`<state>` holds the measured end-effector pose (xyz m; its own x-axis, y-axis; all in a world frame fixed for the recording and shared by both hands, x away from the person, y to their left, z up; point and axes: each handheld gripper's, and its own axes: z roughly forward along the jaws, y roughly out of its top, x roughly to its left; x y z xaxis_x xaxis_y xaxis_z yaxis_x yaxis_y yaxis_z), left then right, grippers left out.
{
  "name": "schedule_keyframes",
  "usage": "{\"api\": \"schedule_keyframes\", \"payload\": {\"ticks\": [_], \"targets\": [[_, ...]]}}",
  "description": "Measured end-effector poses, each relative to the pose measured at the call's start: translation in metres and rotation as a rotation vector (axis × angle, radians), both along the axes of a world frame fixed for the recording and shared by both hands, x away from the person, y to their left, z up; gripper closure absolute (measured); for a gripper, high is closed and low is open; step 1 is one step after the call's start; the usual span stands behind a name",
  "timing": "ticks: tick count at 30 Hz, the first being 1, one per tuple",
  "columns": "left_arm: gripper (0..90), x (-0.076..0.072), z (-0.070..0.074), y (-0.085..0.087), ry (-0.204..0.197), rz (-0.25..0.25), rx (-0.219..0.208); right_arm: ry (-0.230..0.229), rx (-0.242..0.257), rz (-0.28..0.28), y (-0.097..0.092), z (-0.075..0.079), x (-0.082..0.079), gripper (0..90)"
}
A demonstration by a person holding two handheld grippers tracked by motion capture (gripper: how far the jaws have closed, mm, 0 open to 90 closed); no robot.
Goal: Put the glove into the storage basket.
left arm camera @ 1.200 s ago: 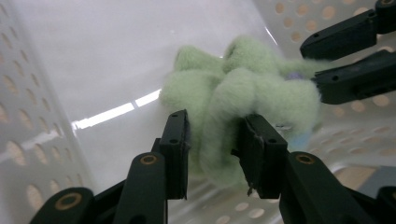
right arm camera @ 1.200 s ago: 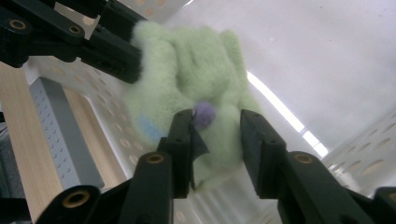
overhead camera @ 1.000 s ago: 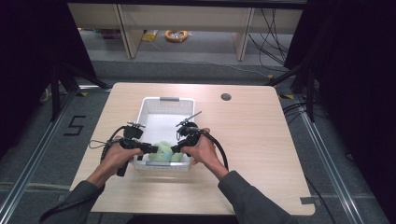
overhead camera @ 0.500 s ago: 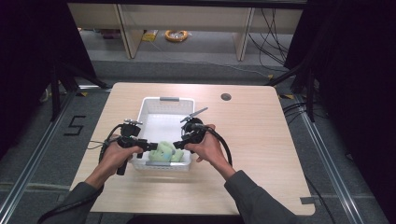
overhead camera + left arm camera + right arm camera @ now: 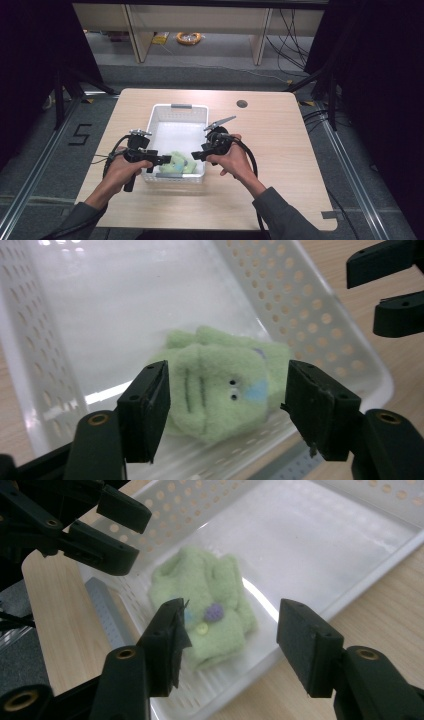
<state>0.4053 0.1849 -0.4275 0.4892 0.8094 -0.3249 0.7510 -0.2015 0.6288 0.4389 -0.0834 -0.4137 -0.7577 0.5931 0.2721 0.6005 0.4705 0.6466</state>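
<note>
The green plush toy [image 5: 220, 390] lies in the white basket [image 5: 150, 117]. Above it, the left gripper [image 5: 227, 405] and right gripper [image 5: 232, 640] have just been opening; both hold nothing.

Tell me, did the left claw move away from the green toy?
Yes. The left claw has pulled back left to the white basket wall, its jaws just opening, off the green toy lying inside.

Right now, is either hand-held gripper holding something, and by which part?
Nothing is held. The green plush toy lies in the white basket, free of both open hand-held grippers.
</note>
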Motion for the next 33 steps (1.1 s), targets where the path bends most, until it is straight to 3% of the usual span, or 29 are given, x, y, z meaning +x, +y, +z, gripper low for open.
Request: {"api": "schedule_keyframes", "payload": {"ticks": [1,2,5,8,9,11,13,19,21,23,25,26,27,33], "targets": [[33.1,-0.003,0.0,-0.001,-0.004,-0.001,-0.02,0.015,0.002,-0.013,-0.001,0.001,-0.002,44.1],[32.6,-0.006,0.0,-0.003,-0.005,0.003,-0.036,-0.012,0.012,0.01,-0.005,0.0,-0.001,43.5],[31.3,-0.019,0.005,-0.009,-0.031,-0.036,-0.068,-0.023,0.042,0.012,-0.016,0.001,-0.008,41.5],[30.1,-0.027,0.007,-0.015,-0.045,-0.034,-0.096,-0.021,0.057,0.002,-0.022,0.002,-0.011,40.2],[27.5,-0.033,0.008,-0.019,-0.048,-0.06,-0.099,-0.032,0.075,0.002,-0.03,0.002,-0.014,39.2],[26.1,-0.036,0.008,-0.023,-0.052,-0.066,-0.104,-0.019,0.081,-0.011,-0.032,0.003,-0.016,38.6],[23.6,-0.042,0.007,-0.029,-0.062,-0.083,-0.113,-0.053,0.094,-0.006,-0.041,0.003,-0.018,37.3],[18.7,-0.057,0.005,-0.041,-0.108,-0.123,-0.145,-0.067,0.121,-0.038,-0.061,0.004,-0.028,35.8],[18.2,-0.062,0.003,-0.046,-0.12,-0.136,-0.142,-0.107,0.126,-0.033,-0.07,0.003,-0.03,35.7],[18.2,-0.066,0.001,-0.05,-0.117,-0.152,-0.147,-0.086,0.131,-0.065,-0.075,0.002,-0.035,35.6],[18.2,-0.068,0.001,-0.052,-0.116,-0.154,-0.147,-0.101,0.133,-0.057,-0.078,0.001,-0.035,35.6],[18.2,-0.069,0.0,-0.053,-0.116,-0.159,-0.148,-0.084,0.142,-0.069,-0.079,0.001,-0.038,35.6],[17.9,-0.071,-0.002,-0.055,-0.113,-0.17,-0.157,-0.102,0.14,-0.07,-0.083,-0.001,-0.039,35.6],[17.7,-0.076,-0.006,-0.059,-0.113,-0.172,-0.158,-0.105,0.156,-0.076,-0.092,-0.004,-0.047,35.4]]}}
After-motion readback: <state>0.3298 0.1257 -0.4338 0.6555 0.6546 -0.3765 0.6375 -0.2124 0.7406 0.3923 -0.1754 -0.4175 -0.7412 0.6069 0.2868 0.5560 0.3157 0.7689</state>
